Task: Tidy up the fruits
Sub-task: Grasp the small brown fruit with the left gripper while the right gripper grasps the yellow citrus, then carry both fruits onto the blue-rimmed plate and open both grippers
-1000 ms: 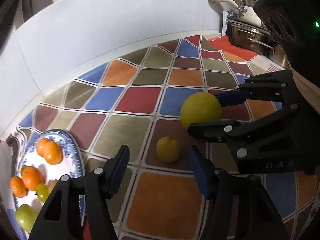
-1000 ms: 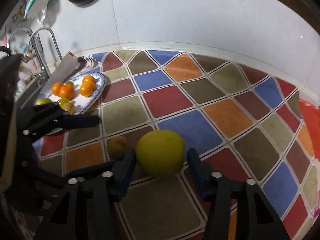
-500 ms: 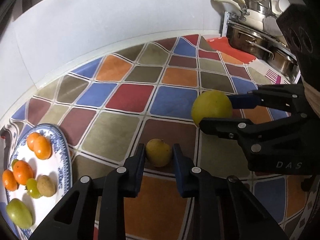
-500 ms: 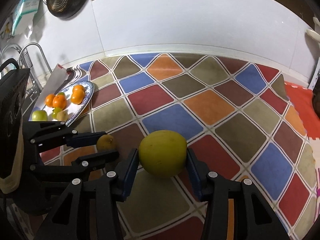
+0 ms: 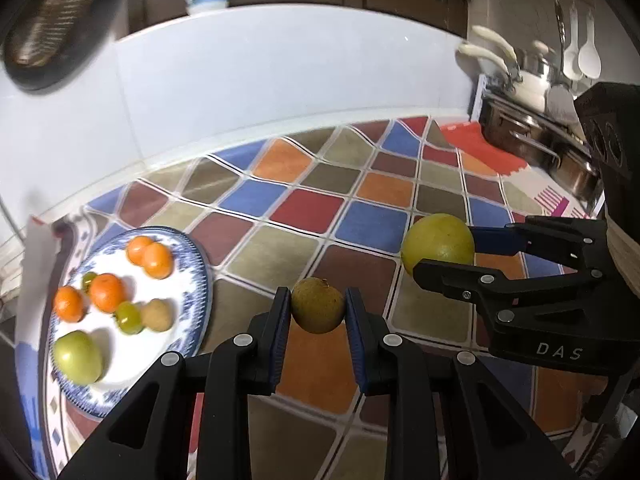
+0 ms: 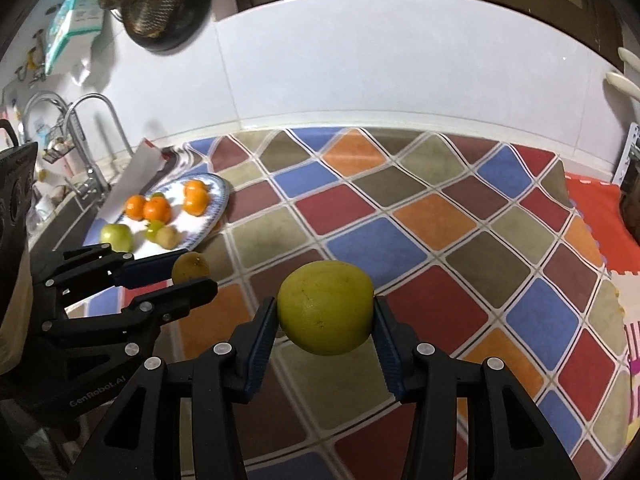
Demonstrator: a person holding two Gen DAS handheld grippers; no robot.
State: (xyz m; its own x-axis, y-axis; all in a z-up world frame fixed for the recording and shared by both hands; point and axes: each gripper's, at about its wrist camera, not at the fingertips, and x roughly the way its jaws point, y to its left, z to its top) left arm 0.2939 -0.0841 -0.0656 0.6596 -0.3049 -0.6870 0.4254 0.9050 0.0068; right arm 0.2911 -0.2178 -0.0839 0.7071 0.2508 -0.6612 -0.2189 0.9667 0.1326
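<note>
My left gripper (image 5: 318, 306) is shut on a small yellow-brown fruit (image 5: 318, 305) and holds it above the checkered mat; it also shows in the right wrist view (image 6: 190, 268). My right gripper (image 6: 325, 314) is shut on a large yellow-green fruit (image 6: 325, 313), lifted off the mat; it shows in the left wrist view (image 5: 438, 242) too. A blue-rimmed white plate (image 5: 200, 276) at the left holds several oranges (image 5: 106, 292), small green fruits and a green apple (image 5: 78, 356). The plate also shows in the right wrist view (image 6: 220, 200).
A colourful checkered mat (image 6: 440, 216) covers the counter. A white tiled wall (image 6: 400, 60) runs behind. A sink with a faucet (image 6: 92, 136) lies left of the plate. Pots and utensils (image 5: 536, 120) stand at the right. A pan (image 6: 156, 4) hangs on the wall.
Both grippers closed on their fruits and lifted them off the mat. The left gripper went from open around the small fruit to shut on it. The views rose and pulled back.
</note>
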